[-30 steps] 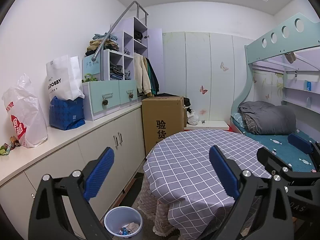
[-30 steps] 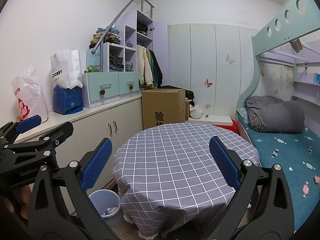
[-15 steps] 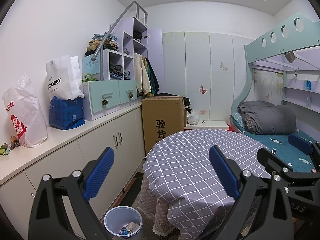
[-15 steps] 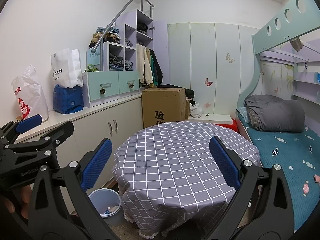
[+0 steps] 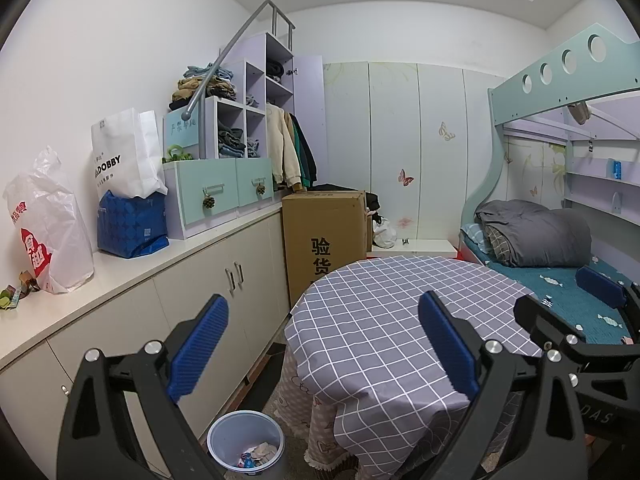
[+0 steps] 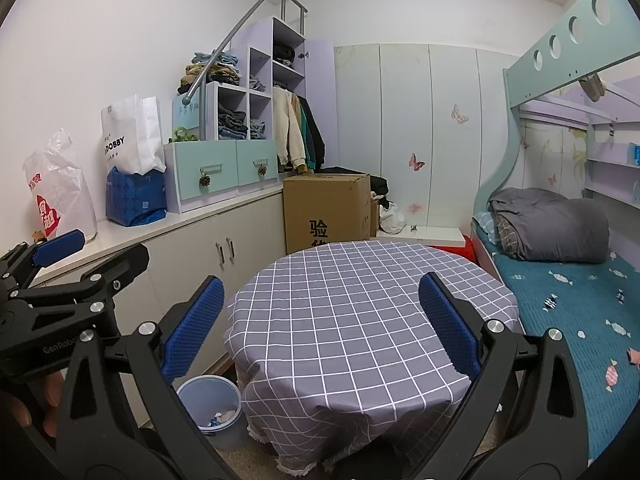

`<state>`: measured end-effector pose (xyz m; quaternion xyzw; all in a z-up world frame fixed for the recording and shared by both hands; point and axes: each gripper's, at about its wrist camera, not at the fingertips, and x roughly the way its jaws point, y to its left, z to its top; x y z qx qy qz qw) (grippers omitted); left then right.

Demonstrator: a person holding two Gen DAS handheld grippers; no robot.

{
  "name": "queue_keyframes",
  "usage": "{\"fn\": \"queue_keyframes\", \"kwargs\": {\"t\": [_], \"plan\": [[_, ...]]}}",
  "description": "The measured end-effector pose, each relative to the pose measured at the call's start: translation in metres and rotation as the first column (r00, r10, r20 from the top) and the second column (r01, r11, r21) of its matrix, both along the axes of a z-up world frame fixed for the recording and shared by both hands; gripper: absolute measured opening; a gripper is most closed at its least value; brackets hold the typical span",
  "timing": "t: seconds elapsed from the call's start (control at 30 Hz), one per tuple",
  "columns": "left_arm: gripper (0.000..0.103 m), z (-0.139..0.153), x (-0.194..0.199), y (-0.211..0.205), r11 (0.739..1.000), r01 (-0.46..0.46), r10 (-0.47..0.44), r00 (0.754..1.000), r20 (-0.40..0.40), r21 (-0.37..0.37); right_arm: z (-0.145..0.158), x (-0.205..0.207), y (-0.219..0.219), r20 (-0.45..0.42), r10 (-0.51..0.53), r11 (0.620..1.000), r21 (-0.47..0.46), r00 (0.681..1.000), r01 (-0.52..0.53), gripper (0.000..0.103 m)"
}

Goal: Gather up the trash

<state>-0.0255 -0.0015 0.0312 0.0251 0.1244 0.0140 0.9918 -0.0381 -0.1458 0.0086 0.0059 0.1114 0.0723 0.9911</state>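
A pale blue trash bin (image 5: pixel 246 450) stands on the floor left of the round table (image 5: pixel 400 320), with scraps of paper and wrappers inside; it also shows in the right wrist view (image 6: pixel 210 406). The table has a grey checked cloth (image 6: pixel 360 320) with nothing lying on it. My left gripper (image 5: pixel 322 344) is open and empty, held above the table's near left edge. My right gripper (image 6: pixel 320 322) is open and empty, held over the table's near side. The right gripper shows at the right of the left view (image 5: pixel 576 320); the left gripper shows at the left of the right view (image 6: pixel 60 272).
A white counter (image 5: pixel 132 276) with cupboards runs along the left wall, carrying plastic and paper bags (image 5: pixel 44 232), small wrappers (image 5: pixel 16 292) and drawer units. A cardboard box (image 5: pixel 324 228) stands behind the table. A bunk bed (image 6: pixel 560 280) with a grey quilt fills the right.
Both views have shifted only slightly; the grippers stay open and empty over the table.
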Motion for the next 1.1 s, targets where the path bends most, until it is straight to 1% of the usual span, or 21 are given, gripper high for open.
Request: {"fn": "queue_keyframes", "kwargs": {"t": [0.17,0.87,1.1], "plan": [[0.094,0.0001,0.0,-0.0003,1.0,0.0,0.0,1.0,0.0,0.001,-0.0039,-0.0022,0.0014,-0.003,-0.003,1.0,0.002,1.0,0.003,0.096],[0.094,0.0001,0.0001,0.001,1.0,0.0,0.0,1.0,0.0,0.002,-0.0043,-0.0021,0.0027,-0.006,-0.003,1.0,0.003,1.0,0.003,0.096],[0.094,-0.0039,0.0012,0.0031,1.0,0.0,0.0,1.0,-0.001,0.002,-0.0087,-0.0036,0.0025,-0.008,-0.004,1.0,0.001,1.0,0.004,0.096]]}}
